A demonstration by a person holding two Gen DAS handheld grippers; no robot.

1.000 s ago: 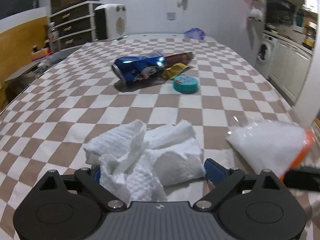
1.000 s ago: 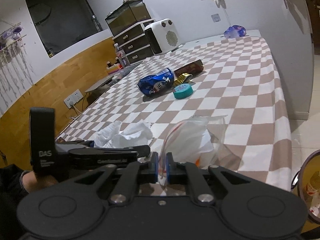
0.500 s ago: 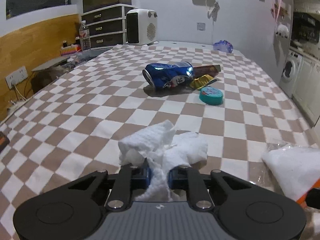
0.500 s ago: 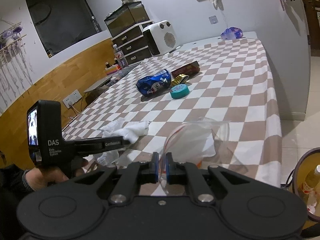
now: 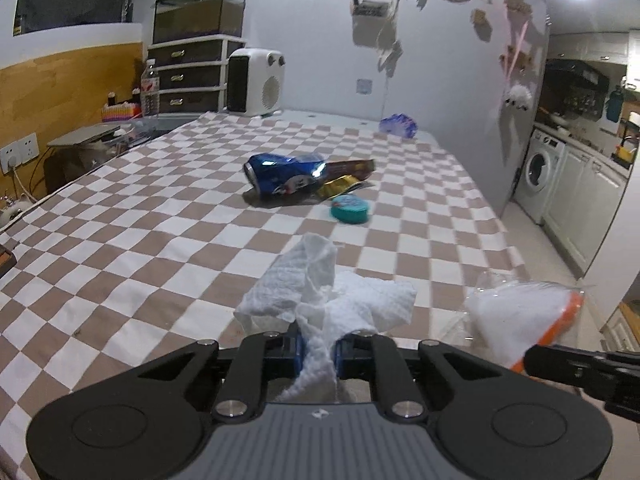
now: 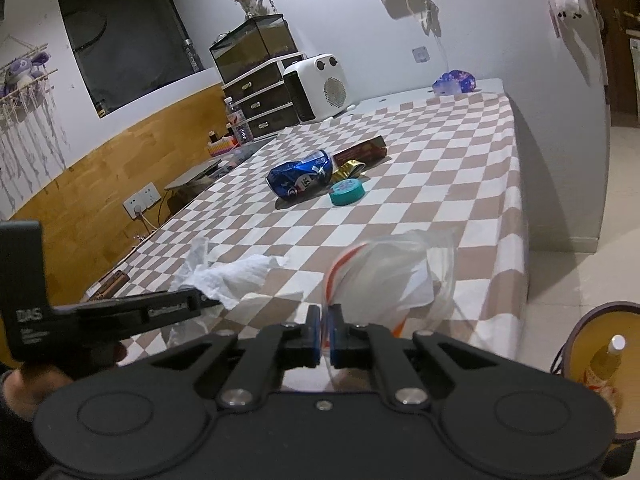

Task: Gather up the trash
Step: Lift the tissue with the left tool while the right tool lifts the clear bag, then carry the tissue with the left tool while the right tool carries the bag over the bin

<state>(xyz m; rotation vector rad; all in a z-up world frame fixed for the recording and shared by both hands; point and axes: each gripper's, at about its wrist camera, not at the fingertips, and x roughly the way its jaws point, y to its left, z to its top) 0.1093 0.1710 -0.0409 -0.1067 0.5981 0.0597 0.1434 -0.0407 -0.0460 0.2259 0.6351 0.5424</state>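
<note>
My left gripper [image 5: 318,354] is shut on a crumpled white paper towel [image 5: 328,296] and holds it above the checkered table [image 5: 160,240]; it also shows in the right wrist view [image 6: 228,276]. My right gripper [image 6: 326,340] is shut on the rim of a clear plastic bag [image 6: 396,276] with an orange strip, held near the table's right front edge; the bag also shows in the left wrist view [image 5: 516,316]. Farther back lie a crushed blue can [image 5: 282,176], a gold wrapper [image 5: 340,186], a brown wrapper [image 5: 352,167] and a teal round lid [image 5: 350,209].
A white heater [image 5: 256,82] and a drawer unit [image 5: 188,76] stand at the table's far end, with a purple bag [image 5: 398,125] to their right. A yellow bin [image 6: 600,360] with a bottle sits on the floor right of the table.
My left gripper closed on the paper towel and lifted it off the table. My right gripper kept hold of the bag and raised it slightly.
</note>
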